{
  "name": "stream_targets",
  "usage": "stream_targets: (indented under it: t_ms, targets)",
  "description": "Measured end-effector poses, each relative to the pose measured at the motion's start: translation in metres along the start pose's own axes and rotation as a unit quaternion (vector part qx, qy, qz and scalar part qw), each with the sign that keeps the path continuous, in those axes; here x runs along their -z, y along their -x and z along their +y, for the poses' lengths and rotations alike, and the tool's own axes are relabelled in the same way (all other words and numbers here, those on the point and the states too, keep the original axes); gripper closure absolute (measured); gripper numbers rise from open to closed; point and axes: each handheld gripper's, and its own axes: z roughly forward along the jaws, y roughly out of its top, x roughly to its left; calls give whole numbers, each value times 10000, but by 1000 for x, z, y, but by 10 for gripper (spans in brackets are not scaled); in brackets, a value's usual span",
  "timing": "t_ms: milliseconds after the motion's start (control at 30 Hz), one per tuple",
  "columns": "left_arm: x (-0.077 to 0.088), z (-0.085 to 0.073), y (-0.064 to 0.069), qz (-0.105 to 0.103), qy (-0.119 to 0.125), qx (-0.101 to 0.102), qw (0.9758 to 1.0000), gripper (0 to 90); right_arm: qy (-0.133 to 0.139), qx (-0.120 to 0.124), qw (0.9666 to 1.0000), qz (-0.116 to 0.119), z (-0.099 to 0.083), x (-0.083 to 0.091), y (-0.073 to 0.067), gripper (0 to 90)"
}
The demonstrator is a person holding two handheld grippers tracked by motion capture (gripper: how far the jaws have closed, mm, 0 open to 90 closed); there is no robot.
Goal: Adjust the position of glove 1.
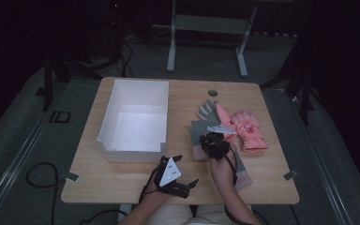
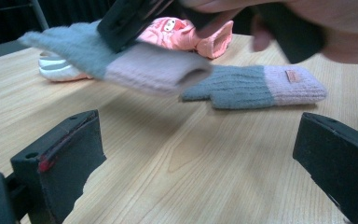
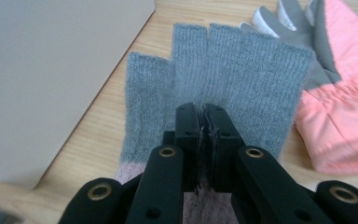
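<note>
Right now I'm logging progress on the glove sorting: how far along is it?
Nothing looks done: the white box holds nothing. In hand: the right gripper is shut on a grey-and-pink knit glove, lifted off the table. Left: its mate, the pink gloves and a grey glove. The left gripper waits open.

The room is dim, its far side nearly black. A light wooden worktop [image 1: 122, 180] with rounded corners stands on grey carpet [image 1: 23, 140]. Beyond its far edge stands a grey metal frame [image 1: 171, 47] on two legs. Black cables [image 1: 40, 176] trail over the floor off the worktop's near left corner.
</note>
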Motion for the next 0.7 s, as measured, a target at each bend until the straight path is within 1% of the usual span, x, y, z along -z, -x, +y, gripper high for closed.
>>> stream_targets:
  t_ms: [33, 67, 100, 133, 167, 200, 233, 267, 300, 333, 367, 400, 433, 467, 500, 533, 567, 633, 700]
  targets:
    - [0, 0, 0, 0, 0, 0, 10000, 13, 0, 0, 10000, 0, 0, 0, 0, 848]
    - [0, 0, 1, -4, 13, -34, 10000, 13, 4, 57, 10000, -46, -6, 5, -2, 848]
    - [0, 0, 1, -4, 13, -34, 10000, 13, 4, 57, 10000, -46, -6, 5, -2, 848]
    - [0, 0, 1, -30, 10, -57, 10000, 13, -6, 39, 9999, -105, -13, 5, -2, 848]
    - [0, 0, 1, -30, 10, -57, 10000, 13, -6, 39, 9999, -105, -13, 5, -2, 848]
    - [-1, 0, 1, -39, 22, -58, 10000, 13, -97, -103, 9998, -110, -21, 4, 0, 848]
    - [-1, 0, 1, -39, 22, -58, 10000, 13, -97, -103, 9998, -110, -21, 4, 0, 848]
    - [-1, 0, 1, -29, 21, -66, 10000, 13, -213, -230, 9995, -101, -32, 1, 0, 848]
    - [0, 0, 1, -24, 20, -69, 10000, 13, -213, -230, 9995, -101, -32, 1, 0, 848]
    - [0, 0, 2, -17, 24, -73, 10000, 13, -296, -307, 9991, -84, -39, -3, 0, 848]
    - [0, 0, 2, -17, 24, -73, 10000, 13, -296, -307, 9991, -84, -39, -3, 0, 848]
    - [0, 0, 1, -18, 28, -68, 10000, 13, -388, -367, 9986, -64, -43, -9, -2, 848]
    - [0, 0, 1, -18, 28, -68, 10000, 13, -388, -367, 9986, -64, -43, -9, -2, 848]
    - [0, 0, 1, -14, 31, -73, 10000, 12, -389, -415, 9984, -48, -45, -14, -4, 848]
    - [0, 0, 1, -14, 31, -73, 10000, 13, -389, -415, 9984, -48, -45, -14, -4, 848]
    - [0, 0, 1, -11, 17, -73, 10000, 13, -465, -480, 9978, -37, -46, -21, -5, 848]
    - [-1, 0, 1, -8, 10, -80, 10000, 13, -465, -480, 9978, -37, -46, -21, -5, 848]
    - [0, 0, 2, -9, 29, -82, 10000, 13, -532, -477, 9974, -67, -49, -27, -5, 843]
    - [0, 0, 1, -11, 22, -79, 10000, 13, -506, -522, 9973, -47, -52, -30, -5, 825]
